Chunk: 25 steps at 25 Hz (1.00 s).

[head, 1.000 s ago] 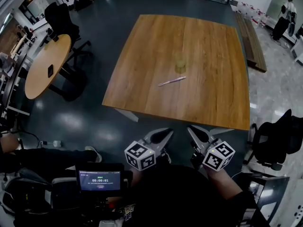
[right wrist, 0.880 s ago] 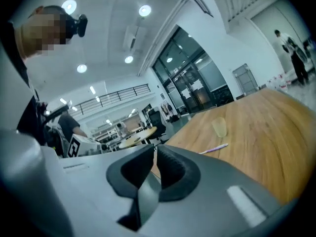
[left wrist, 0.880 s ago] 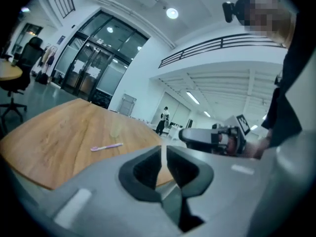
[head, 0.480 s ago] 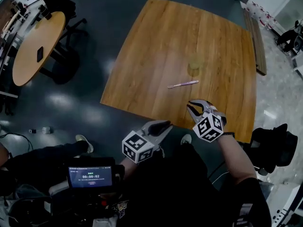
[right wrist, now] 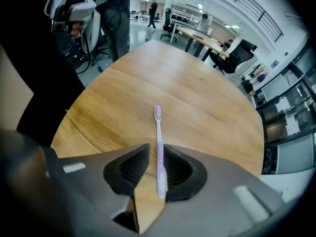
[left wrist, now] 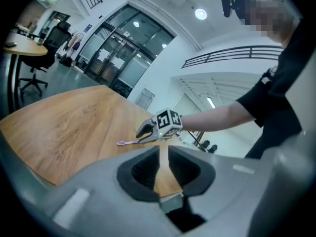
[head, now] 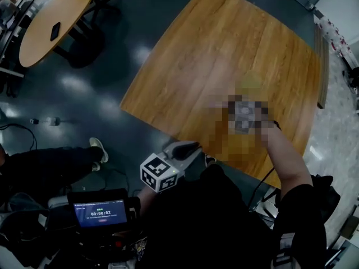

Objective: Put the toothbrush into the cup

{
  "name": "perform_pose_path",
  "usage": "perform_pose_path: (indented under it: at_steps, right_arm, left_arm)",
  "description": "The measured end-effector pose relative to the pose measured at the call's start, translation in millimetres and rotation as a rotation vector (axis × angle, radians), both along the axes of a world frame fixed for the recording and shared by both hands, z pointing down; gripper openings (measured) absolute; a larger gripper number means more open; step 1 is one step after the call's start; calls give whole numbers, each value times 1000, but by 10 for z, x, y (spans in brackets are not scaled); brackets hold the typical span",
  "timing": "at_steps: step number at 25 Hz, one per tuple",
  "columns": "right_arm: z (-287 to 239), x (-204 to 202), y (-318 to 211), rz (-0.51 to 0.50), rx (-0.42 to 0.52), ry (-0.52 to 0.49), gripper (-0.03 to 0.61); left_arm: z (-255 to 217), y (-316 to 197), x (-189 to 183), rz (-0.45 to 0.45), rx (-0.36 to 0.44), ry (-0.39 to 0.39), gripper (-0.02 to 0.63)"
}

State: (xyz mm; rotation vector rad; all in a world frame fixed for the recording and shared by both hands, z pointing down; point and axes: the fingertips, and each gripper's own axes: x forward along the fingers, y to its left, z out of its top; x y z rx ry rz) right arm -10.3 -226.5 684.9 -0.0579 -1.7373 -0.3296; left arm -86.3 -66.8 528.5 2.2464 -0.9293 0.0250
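We logged a square wooden table (head: 224,49) on a dark glossy floor (head: 118,77); a round wooden table (head: 53,13) with black chairs (left wrist: 38,63) beyond its left edge; glazed walls (left wrist: 113,58); ceiling lights (left wrist: 200,14).

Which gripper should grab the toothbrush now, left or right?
Right. The right gripper has its open fingers straddling the toothbrush handle on the table. The left gripper sits empty, back at the table's near edge.

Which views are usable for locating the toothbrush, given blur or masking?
Head view: a mosaic patch over the table hides the toothbrush; glare on the floor. Left gripper view: toothbrush small and soft, fisheye-bent. Right gripper view: toothbrush sharp between the jaws of the right gripper, corners vignetted dark.
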Motion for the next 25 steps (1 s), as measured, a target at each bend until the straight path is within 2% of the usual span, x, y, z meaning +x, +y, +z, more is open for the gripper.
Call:
perform_pose_path:
  at_steps: [8, 13, 19, 22, 25]
  right_arm:
    - [213, -232, -16, -112, -129, 61, 72]
    - [211, -216, 30, -88, -208, 63, 44]
    - [222, -237, 29, -59, -215, 30, 44]
    - [66, -321, 30, 37, -227, -95, 44]
    - [-288, -410, -52, 275, -298, -378, 44]
  left_arm:
    - [91, -144, -107, -73, -44, 17, 54]
    - [79, -218, -73, -92, -50, 15, 54]
    - [31, -263, -13, -69, -36, 4, 54]
    - [-7, -296, 4, -45, -21, -7, 54]
    - [-8, -386, 72, -13, -3, -14, 54]
